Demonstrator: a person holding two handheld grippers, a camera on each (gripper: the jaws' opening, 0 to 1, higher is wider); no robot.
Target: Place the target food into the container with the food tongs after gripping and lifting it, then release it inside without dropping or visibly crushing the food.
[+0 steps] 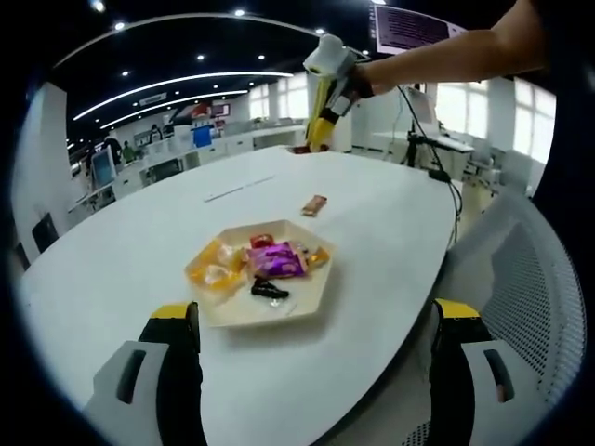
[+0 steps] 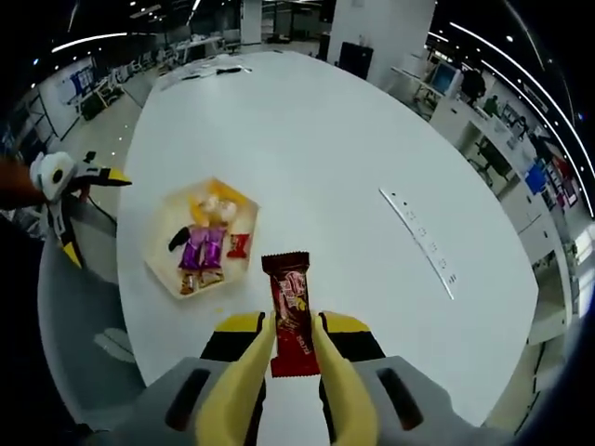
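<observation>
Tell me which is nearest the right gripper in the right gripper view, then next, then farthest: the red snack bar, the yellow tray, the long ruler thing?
1. Red snack bar: between the right gripper's yellow tongs.
2. Yellow tray: up and left of the gripper.
3. Long ruler-like strip: upper right, looks farthest.

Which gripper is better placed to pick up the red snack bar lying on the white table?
Right. The right gripper has its yellow tongs on both sides of the red-wrapped snack bar on the white table. The left gripper hangs open near the hexagonal tray, far from the bar.
</observation>
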